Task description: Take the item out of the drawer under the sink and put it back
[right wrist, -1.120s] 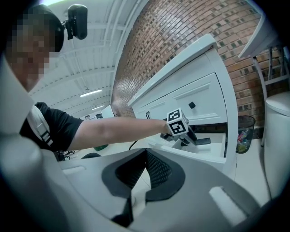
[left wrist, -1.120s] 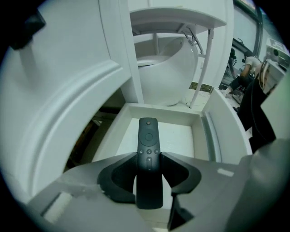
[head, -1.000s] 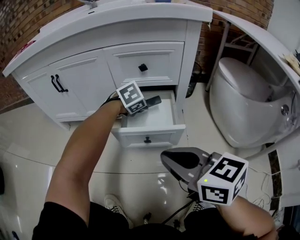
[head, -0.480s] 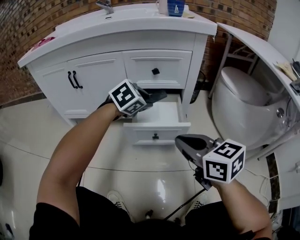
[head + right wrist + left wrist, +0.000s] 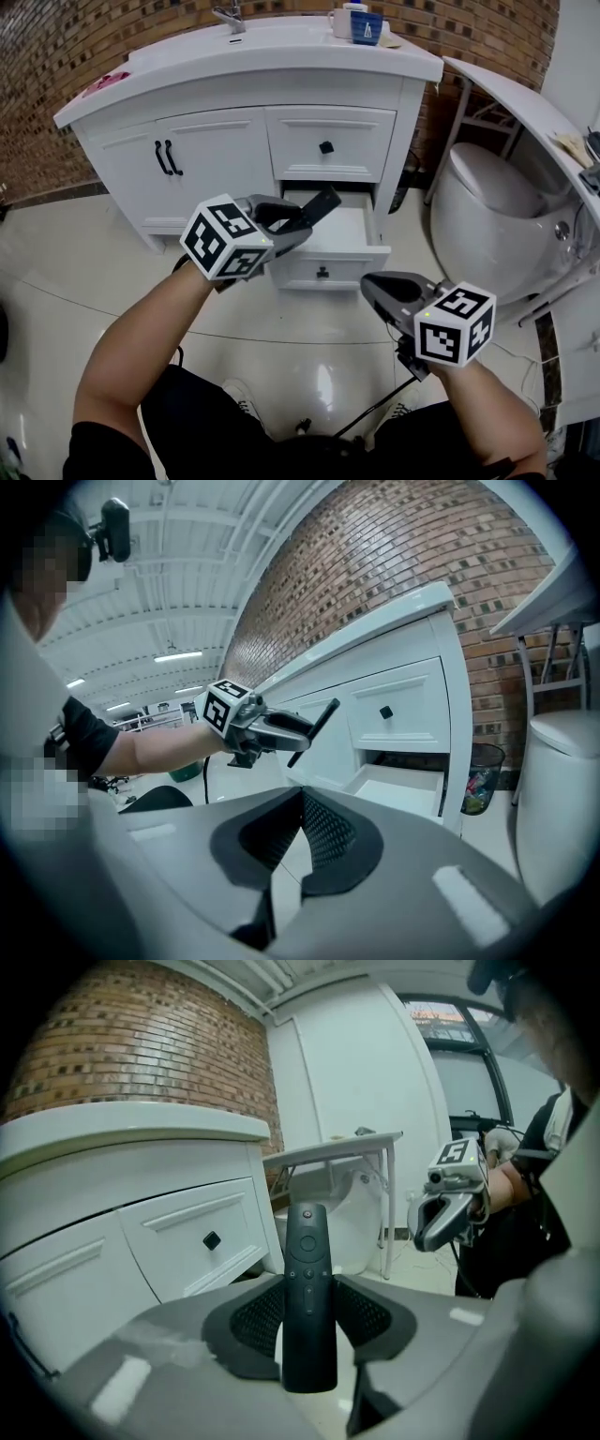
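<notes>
A slim black remote control stands lengthwise between the pads of my left gripper, which is shut on its lower end. In the head view that left gripper hangs in the air in front of the open lower drawer, with the remote sticking out toward it. The drawer's inside shows white and bare. My right gripper hovers lower right, near the drawer front, jaws together with nothing held. In the right gripper view the pads meet at their tips, and the left gripper shows with the remote.
The white vanity has double doors at left and a shut upper drawer. Cups and a faucet sit on top. A white toilet stands at right, a waste bin beside the vanity. A cable runs over the glossy floor.
My left gripper has lifted the remote out of the drawer and drawn it up and back toward me. The right gripper has stayed about where it was.
</notes>
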### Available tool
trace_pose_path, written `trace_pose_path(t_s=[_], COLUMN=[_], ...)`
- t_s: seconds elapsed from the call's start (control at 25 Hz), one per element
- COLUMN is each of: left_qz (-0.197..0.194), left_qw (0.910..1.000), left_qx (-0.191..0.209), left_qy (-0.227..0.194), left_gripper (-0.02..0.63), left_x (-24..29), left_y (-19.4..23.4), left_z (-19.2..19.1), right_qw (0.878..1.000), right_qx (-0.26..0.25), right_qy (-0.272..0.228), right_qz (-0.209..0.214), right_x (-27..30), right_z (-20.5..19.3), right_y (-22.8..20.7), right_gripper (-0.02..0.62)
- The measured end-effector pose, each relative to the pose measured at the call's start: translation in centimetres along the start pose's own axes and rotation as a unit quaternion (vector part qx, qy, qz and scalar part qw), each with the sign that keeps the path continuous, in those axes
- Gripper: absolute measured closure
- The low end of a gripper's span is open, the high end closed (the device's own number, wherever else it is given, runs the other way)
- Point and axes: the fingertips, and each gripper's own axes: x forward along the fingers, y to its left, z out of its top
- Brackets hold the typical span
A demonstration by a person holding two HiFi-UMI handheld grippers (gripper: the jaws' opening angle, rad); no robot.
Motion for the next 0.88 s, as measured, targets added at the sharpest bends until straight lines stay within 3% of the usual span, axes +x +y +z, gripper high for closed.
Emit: trace_pose_path(t_s=[0.16,0.52,0.88], left_qz=[0.006,0.004,0.015], left_qw=[0.9979,0.9895,0.9795], left_qx=[-0.037,-0.066,-0.112], left_qy=[-0.054,-0.128,-0.167], left_gripper=[0.439,0.439,0.44], left_x=[-2.8,-7.8,-9.2], left_y=[-2.4,-8.1,-8.7], left_z=[0.3,1.6,0.4], right_qw=[1.0,0.999,0.999], right_qx=[-0.008,-0.024,-0.024], right_qy=[0.003,-0.025,-0.03], right_qz=[0.011,0.013,0.011], right_x=[-0.3,-1.5,-2.1], right_z=[-0.2,1.4,1.4], right_y=[1.3,2.7,3.2], right_gripper=[0.592,0.592,0.592])
